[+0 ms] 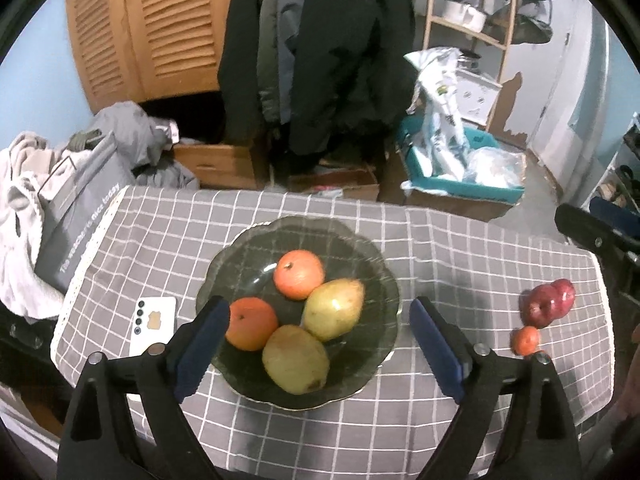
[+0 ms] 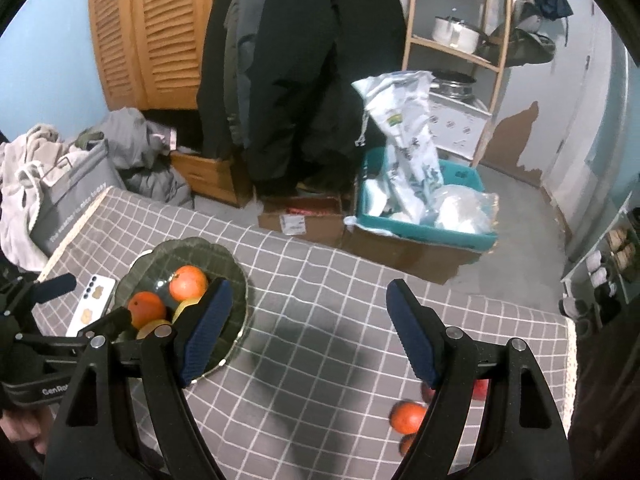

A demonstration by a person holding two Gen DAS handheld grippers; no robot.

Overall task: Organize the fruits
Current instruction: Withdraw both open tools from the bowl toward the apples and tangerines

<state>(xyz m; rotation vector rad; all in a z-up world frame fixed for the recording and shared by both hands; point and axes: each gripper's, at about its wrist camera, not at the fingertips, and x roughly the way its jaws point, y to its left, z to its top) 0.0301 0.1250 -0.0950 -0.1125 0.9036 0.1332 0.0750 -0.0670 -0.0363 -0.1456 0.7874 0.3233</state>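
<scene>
The right hand-held gripper half hides a red apple.

White lettering runs along the side of a grey bag beside the worktop; only its last words, "nice today", can be made out, the start being blurred. In the right wrist view, a black strap on the other gripper's handle carries white print reading "GenRo", cut off there.
</scene>
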